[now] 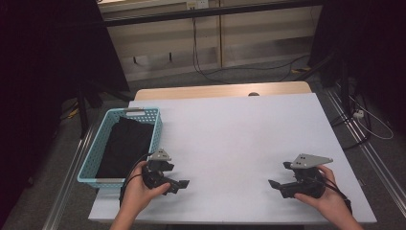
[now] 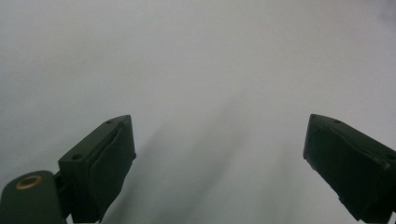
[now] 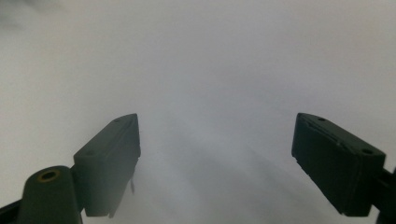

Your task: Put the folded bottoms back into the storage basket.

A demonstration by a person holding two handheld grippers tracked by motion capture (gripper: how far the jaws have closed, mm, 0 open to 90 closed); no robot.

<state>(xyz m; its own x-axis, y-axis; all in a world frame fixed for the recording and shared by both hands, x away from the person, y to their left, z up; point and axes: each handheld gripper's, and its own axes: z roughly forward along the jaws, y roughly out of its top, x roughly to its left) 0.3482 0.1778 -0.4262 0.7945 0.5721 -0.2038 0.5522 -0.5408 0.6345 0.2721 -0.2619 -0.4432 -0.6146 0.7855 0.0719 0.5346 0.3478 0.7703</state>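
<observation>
Near the table's front edge, a hand holds my left gripper [image 1: 179,184] low over the white tabletop [image 1: 230,134], just right of a light blue basket [image 1: 92,155]. Its jaws point right and stand wide apart. In the left gripper view the left gripper [image 2: 219,140] has only bare white surface between its black fingers [image 2: 100,163]. My right gripper [image 1: 274,184] rests at the front right in the other hand, pointing left toward the middle. The right gripper [image 3: 217,137] is open too, with nothing between its pads [image 3: 338,161].
The blue basket holds a folded black cloth [image 1: 125,146] and stands at the table's left edge. A wooden strip [image 1: 220,90] runs along the far edge. Beyond it are cables on the floor [image 1: 249,69] and dark stands at both sides.
</observation>
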